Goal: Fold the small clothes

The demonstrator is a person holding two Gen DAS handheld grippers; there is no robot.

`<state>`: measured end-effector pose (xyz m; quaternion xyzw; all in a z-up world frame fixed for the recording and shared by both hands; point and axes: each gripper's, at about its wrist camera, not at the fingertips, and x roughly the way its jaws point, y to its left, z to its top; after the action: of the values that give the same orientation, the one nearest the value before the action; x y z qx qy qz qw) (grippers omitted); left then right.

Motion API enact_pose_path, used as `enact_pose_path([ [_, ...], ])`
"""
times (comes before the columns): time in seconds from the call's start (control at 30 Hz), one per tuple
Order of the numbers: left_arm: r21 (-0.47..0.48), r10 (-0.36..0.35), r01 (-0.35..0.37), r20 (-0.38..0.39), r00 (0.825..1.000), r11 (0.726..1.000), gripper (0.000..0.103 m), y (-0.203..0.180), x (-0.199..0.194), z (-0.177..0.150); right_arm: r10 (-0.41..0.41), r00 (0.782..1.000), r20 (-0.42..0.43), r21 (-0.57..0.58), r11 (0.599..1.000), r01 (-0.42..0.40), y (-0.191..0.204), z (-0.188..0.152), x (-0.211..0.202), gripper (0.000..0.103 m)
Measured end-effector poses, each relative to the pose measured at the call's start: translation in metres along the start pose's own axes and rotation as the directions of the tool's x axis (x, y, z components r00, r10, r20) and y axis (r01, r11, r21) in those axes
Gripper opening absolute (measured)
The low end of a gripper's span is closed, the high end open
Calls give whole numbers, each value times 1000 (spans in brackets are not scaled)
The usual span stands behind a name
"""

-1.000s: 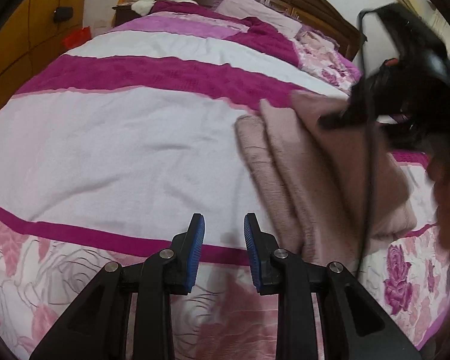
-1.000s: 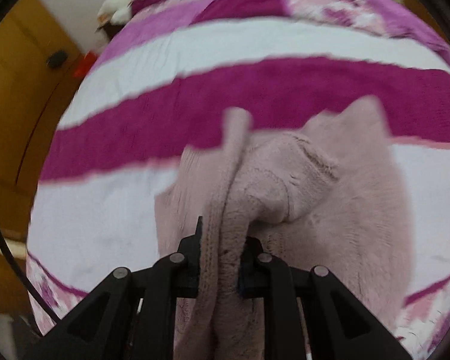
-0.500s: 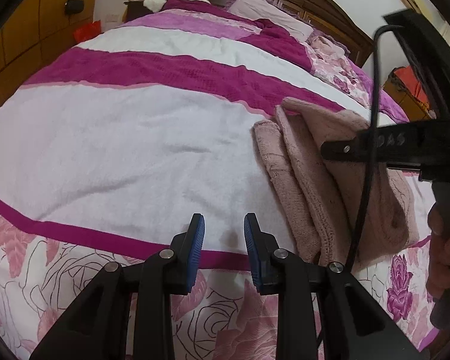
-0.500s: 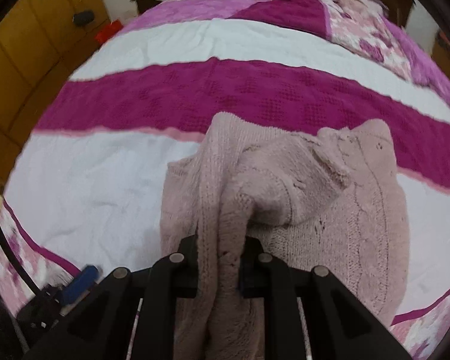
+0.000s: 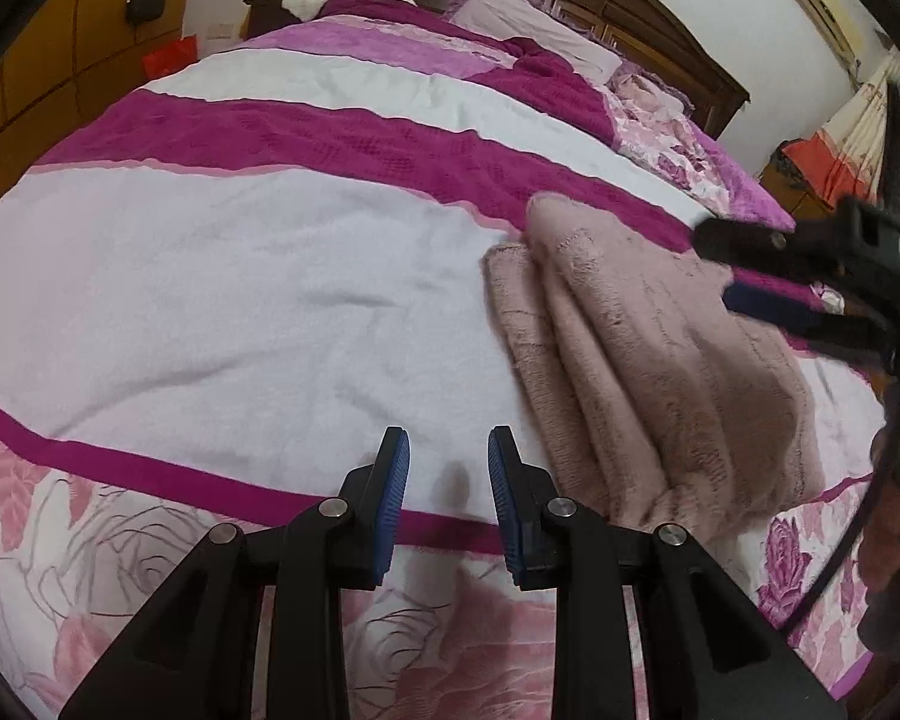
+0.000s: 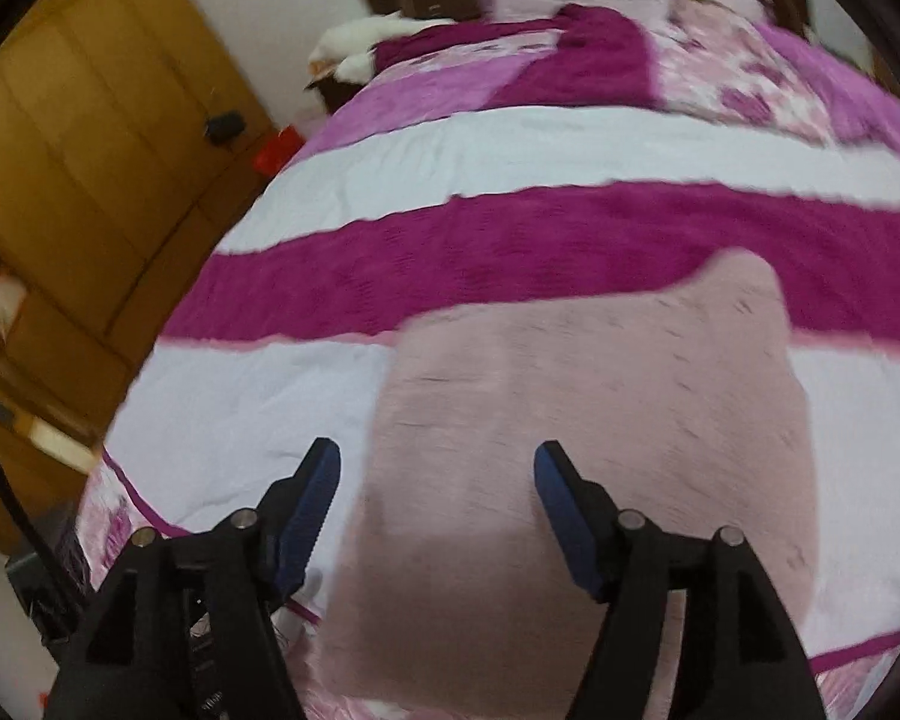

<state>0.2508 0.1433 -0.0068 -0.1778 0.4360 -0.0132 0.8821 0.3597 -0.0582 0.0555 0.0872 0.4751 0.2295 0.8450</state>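
A: Where's the sweater rn?

B: Pink knit sweater (image 5: 660, 360) lies folded on the bed (image 5: 240, 276), fwd and to the right of the left gripper (image 5: 449, 456). From the right wrist view the sweater (image 6: 600, 450) is straight ahead of and below the right gripper (image 6: 438, 474), filling most of the space btwn its fingers.

A: Gripper states?

B: Left gripper: jaws apart w/ a small gap, nothing btwn them, just bedspread showing thru. Right gripper: jaws spread wide, not clamped on anything. In the left view the right gripper (image 5: 750, 270) hangs over the far right part of the sweater, jaws parted; can't tell if a tip touches the knit, it's blurred.

A: How's the sweater sitting?

B: Stacked layers. A narrower lower layer sticks out on the side toward the left gripper, a wider layer on top. Far corner overlaps the magenta stripe (image 5: 330, 138) of the bedspread; the rest lies on the white band, near edge close to the floral border (image 5: 120, 540).

A: Anything else around?

B: Beyond both grippers: dark wood headboard (image 5: 600, 0) and a pale pillow (image 5: 540, 30) at the far end of the bed. Left of the right gripper, wooden wardrobe doors (image 6: 90, 150). Right wrist view is motion-blurred, so fine detail on the knit is unclear.
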Motion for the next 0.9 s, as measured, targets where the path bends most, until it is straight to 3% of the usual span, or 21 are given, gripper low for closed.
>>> enact_pose_path([
  [0.17, 2, -77, 77, -1, 997, 997, 3, -17, -2, -4, 18, 1000, -8, 54, 998, -17, -36, -10, 0, 71],
  [0.33, 16, -162, 162, 42, 986, 987, 3, -32, -11, -5, 45, 999, 18, -157, 987, -41, -2, -33, -3, 70],
  [0.43, -47, -221, 222, 18, 975, 974, 0, -26, 0, -10, -3, 1000, 28, -290, 957, 11, 32, -33, 6, 70],
  [0.5, -112, -296, 293, -11, 955, 950, 0, -19, 7, -14, -60, 998, -27, -330, 943, 48, 45, -32, 26, 68],
  [0.57, -169, -324, 316, -23, 946, 933, 0, -13, 12, -16, -99, 989, -110, -340, 939, 56, 48, -35, 51, 30],
  [0.6, -196, -337, 325, -30, 941, 925, 0, -8, 13, -16, -108, 988, -114, -337, 939, 64, 48, -37, 54, 17],
  [0.7, -263, -369, 346, -43, 928, 901, 0, 2, 16, -13, -61, 997, -39, -313, 949, 45, 44, -37, 36, 14],
  [0.9, -262, -383, 351, -82, 920, 899, 0, -4, 15, -20, 35, 995, 94, -330, 944, -2, 60, -34, -13, 13],
])
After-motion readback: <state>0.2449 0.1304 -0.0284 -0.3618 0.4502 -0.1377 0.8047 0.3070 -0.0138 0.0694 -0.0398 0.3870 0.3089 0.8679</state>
